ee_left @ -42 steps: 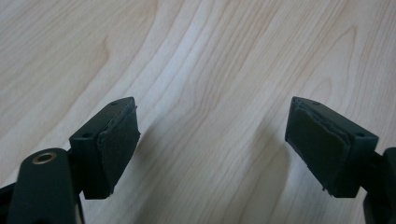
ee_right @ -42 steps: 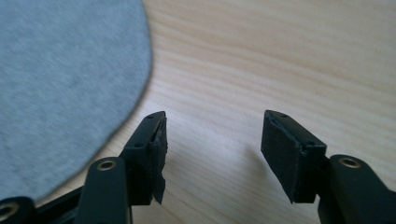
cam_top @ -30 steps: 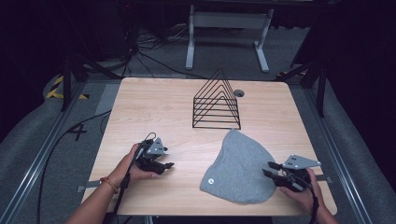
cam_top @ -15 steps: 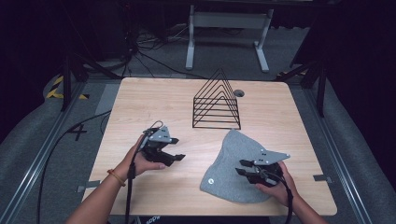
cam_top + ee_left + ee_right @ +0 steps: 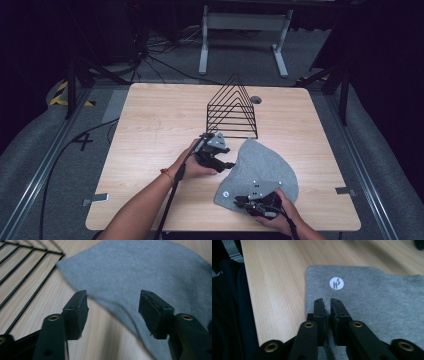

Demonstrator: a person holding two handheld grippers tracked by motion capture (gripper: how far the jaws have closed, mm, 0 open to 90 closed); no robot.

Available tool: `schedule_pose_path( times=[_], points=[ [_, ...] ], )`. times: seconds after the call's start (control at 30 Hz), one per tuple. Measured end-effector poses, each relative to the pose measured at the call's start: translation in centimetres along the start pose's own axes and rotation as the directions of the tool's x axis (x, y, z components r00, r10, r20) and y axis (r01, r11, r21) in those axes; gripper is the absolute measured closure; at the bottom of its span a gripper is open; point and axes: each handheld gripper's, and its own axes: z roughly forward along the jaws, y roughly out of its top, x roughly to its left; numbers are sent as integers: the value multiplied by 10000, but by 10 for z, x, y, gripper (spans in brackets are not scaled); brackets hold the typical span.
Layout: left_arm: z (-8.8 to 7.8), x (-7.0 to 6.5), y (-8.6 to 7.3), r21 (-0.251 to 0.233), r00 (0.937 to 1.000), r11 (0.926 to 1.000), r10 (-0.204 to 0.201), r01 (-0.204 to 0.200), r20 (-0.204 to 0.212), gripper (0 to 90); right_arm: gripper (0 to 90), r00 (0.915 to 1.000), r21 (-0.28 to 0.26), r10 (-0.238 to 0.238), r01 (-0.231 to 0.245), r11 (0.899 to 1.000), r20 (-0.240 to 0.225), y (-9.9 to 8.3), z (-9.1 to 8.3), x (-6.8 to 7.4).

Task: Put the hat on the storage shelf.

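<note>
A plain grey cloth (image 5: 260,170) bears a small round white logo badge (image 5: 336,283) near its corner. The wire rack (image 5: 233,107) is black, and the tabletop (image 5: 150,130) pale wood-grained.

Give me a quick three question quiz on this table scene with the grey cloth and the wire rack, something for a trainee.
1. True or false: the left gripper has open jaws near the edge of the grey cloth.
2. What is printed on the cloth near the right gripper?
A. a round white logo
B. a red stripe
C. a barcode
3. What stands on the wooden table beyond the cloth?

Key
1. True.
2. A, the round white logo.
3. The black wire rack.
</note>
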Motion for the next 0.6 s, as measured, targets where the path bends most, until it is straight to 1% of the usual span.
schedule_pose_path(
  times=[0.03, 0.07, 0.1, 0.13, 0.17, 0.23, 0.3, 0.33, 0.37, 0.4, 0.43, 0.53, 0.6],
  points=[
    [7, -1, 5, 96, 9997, 9997, 225, -225, -43, 448, 860, 10000, 61, 20, -20, 10000, 14, -2, -1, 1],
    [13, -3, 8, 117, 9997, 9996, 259, -258, -39, 453, 869, 10000, 54, 76, -76, 10000, 34, -4, -2, 2],
    [25, -3, 14, 242, 9991, 9988, 414, -416, 71, 465, 878, 9999, 120, 136, -137, 9998, 81, -6, -4, 2],
    [25, -3, 14, 242, 9991, 9988, 414, -416, 71, 473, 878, 9999, 120, 136, -137, 9998, 81, -6, -4, 2],
    [32, -3, 18, 294, 9984, 9980, 568, -567, -32, 473, 879, 9999, 114, 129, -130, 9999, 78, -8, -5, 2],
    [44, -2, 23, 512, 9979, 9966, 652, -649, -32, 490, 879, 9998, 154, 174, -175, 9997, 72, -11, -7, 3],
    [55, -2, 24, 904, 9947, 9911, 1000, -975, -233, 502, 880, 9998, 204, 179, -182, 9996, 104, -13, -9, 3],
    [59, -1, 23, 1107, 9950, 9892, 985, -960, -174, 502, 882, 9997, 202, 208, -210, 9996, 100, -13, -10, 3],
    [63, -1, 21, 1173, 9966, 9898, 824, -808, -86, 506, 883, 9997, 192, 217, -219, 9996, 82, -14, -10, 3],
    [63, 1, 19, 1042, 9982, 9927, 600, -606, 89, 522, 885, 9997, 188, 218, -220, 9996, 105, -15, -11, 3],
    [62, 2, 18, 1014, 9987, 9936, 481, -493, 147, 532, 885, 9997, 211, 217, -219, 9995, 92, -16, -12, 2],
    [56, 3, 13, 1037, 9993, 9939, 354, -367, 144, 538, 887, 9996, 275, 275, -277, 9992, 87, -18, -14, 0],
    [49, 1, 8, 1162, 9995, 9927, 312, -317, 64, 548, 887, 9996, 296, 271, -273, 9992, 65, -19, -16, -1]
  ],
)
